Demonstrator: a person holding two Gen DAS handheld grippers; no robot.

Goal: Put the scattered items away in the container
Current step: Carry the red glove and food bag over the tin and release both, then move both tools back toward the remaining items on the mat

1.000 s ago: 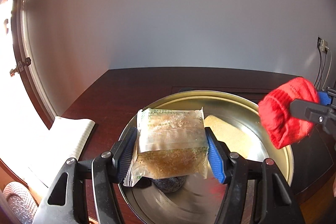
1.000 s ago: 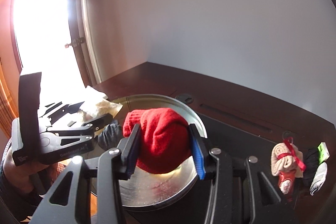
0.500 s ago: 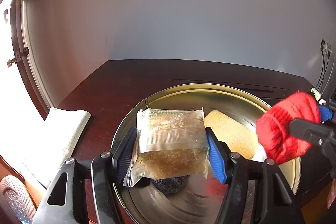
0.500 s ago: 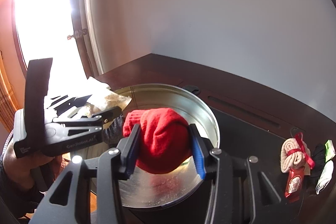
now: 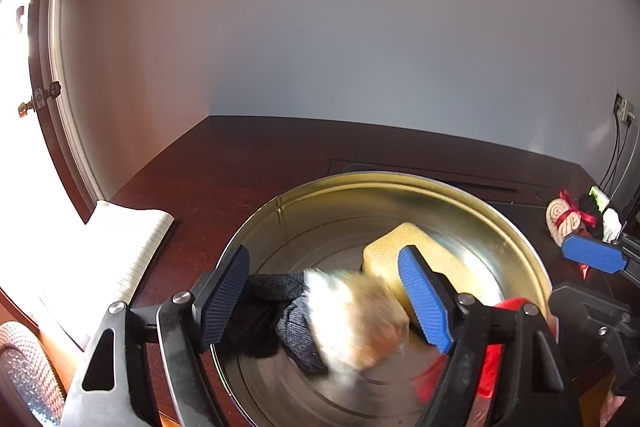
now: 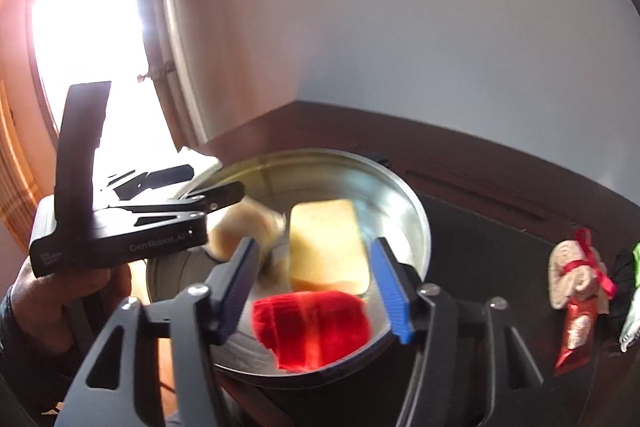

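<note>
A: Nearest first, what are the two tools doing?

B: The left gripper has its jaws spread wide with nothing between them; a blurred clear packet of brownish contents sits below them inside the round metal tin, overlapping a dark knitted item. The right gripper is likewise wide and empty, with the red knitted piece lying under it on the tin's near floor.

A: And further in?

B: A yellow sponge rests on the tin's bottom, its long side running away from the right camera. Past the tin, on the dark counter, a beige rolled cloth tied with red ribbon lies with a red wrapper, a black item and a green-and-white item just beside it.

A: Which hand is nearer those?

B: The right one, I judge; they lie to its right, the roll's long axis roughly away from the jaws.

A: Anything one view hides?

B: Only the left view shows the lined notepad and the dark knit; only the right shows the hand holding the left tool.
</note>
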